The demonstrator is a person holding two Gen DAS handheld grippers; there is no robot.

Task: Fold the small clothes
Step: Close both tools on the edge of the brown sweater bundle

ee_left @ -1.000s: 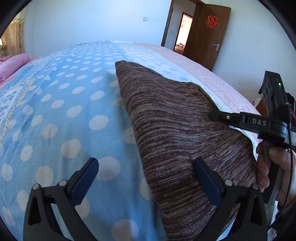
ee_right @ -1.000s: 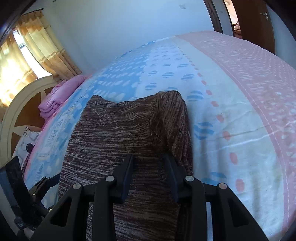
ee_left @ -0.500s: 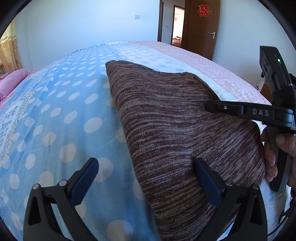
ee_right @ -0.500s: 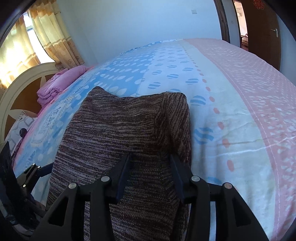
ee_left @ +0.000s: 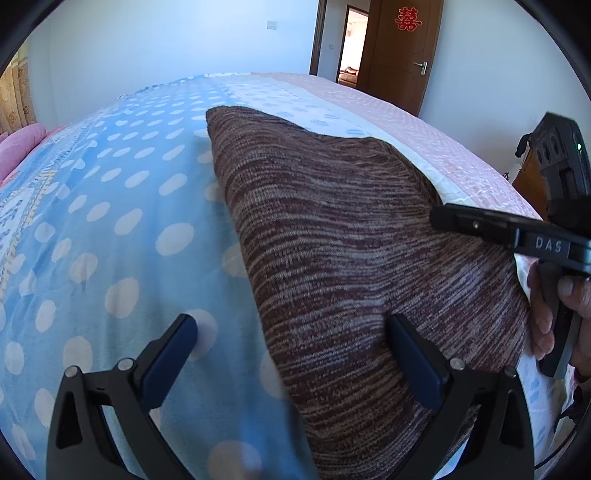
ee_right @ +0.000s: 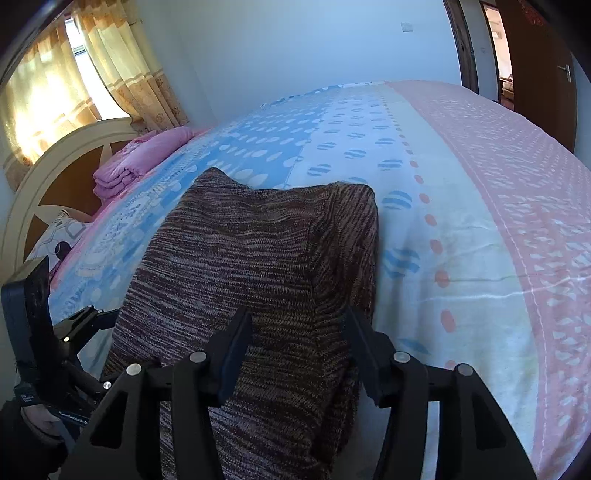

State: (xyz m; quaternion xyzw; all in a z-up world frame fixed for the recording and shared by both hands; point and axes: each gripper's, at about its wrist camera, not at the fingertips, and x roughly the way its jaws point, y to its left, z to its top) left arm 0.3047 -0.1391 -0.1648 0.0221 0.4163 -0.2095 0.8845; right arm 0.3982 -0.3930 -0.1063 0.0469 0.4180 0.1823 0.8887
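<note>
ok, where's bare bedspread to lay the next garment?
Free: the blue polka-dot band left of the folded brown striped knit garment, and the pink band on its right toward the brown wooden door. Crowded: the near edge, where left gripper and right gripper flank the knit.

The near end of the knit (ee_right: 258, 280) runs off the bottom edge behind the right gripper (ee_right: 299, 339), the left gripper (ee_right: 55, 343) beside it is cut by the left edge, and the door's red emblem (ee_left: 409, 19) is too small to read.
</note>
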